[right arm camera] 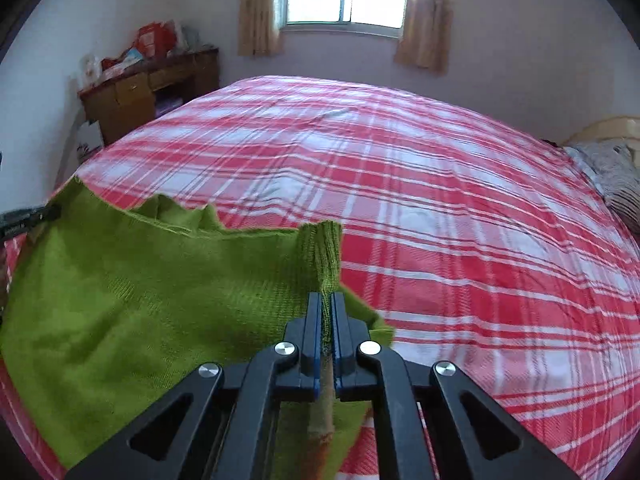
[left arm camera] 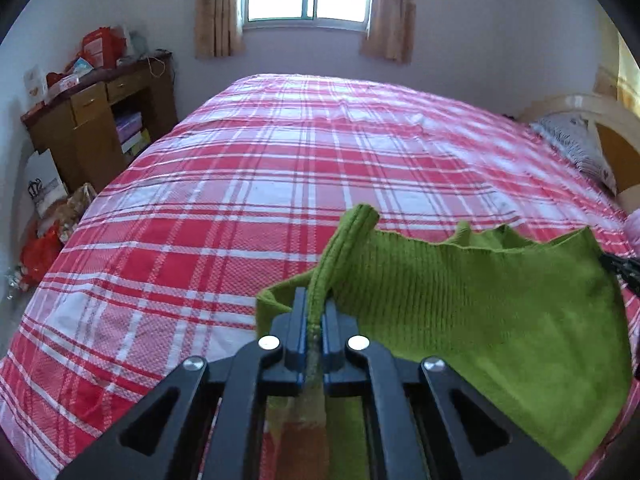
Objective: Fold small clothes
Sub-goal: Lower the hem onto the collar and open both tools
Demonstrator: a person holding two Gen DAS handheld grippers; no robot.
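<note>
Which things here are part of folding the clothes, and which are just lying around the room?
Part of the job:
green knit garment
left gripper
right gripper
plaid bed, the folding surface

Just lying about:
wooden desk
red bags on the floor
pillow
curtains

Open plaid bed (left arm camera: 280, 184) beyond garment (left arm camera: 480, 300)

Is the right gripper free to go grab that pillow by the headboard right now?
Probably not: the right gripper is shut on the green knit garment, and the pillow lies far across the bed.
</note>
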